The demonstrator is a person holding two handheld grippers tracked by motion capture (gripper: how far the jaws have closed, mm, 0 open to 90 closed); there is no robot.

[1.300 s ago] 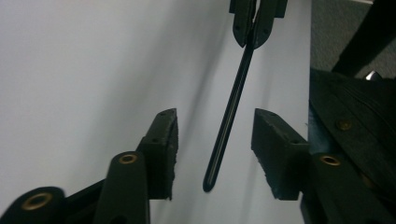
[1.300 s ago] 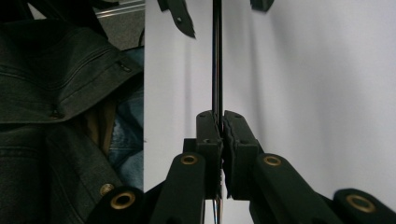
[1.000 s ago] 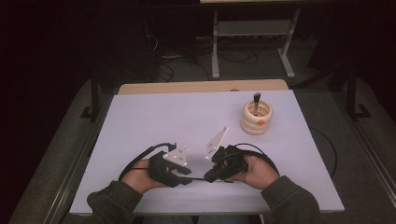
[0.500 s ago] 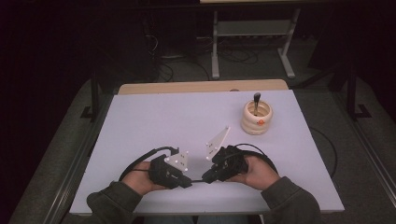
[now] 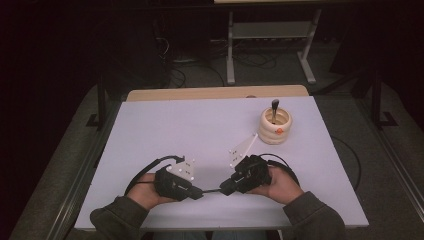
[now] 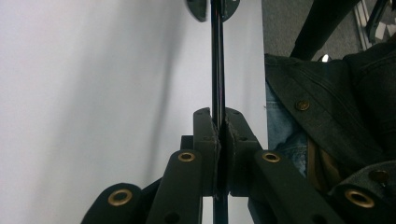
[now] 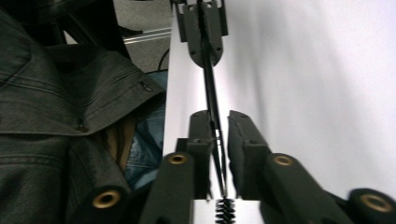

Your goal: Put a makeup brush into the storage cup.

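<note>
You hold a thin black brush [image 5: 211, 190] level between the two hand-held grippers, just above the near edge of the desk [image 5: 165, 130], in front of your body. Left hand-held gripper [image 6: 218, 122]: jaws pressed together on the brush's rod, firm pinch. Right hand-held gripper [image 7: 218, 122]: jaws slightly spread around the rod, with a gap showing on its right side; the bristle tip [image 7: 223, 210] sits at the base of those jaws. It looks like a handover in mid-step: one side grips, the other is either closing or letting go; you cannot tell which. The ribbed cream holder [image 5: 275, 125] stands far right on the desk, well apart, with one dark-handled tool [image 5: 275, 106] upright in it. If the brush belongs there, that placement is not yet done.
</note>
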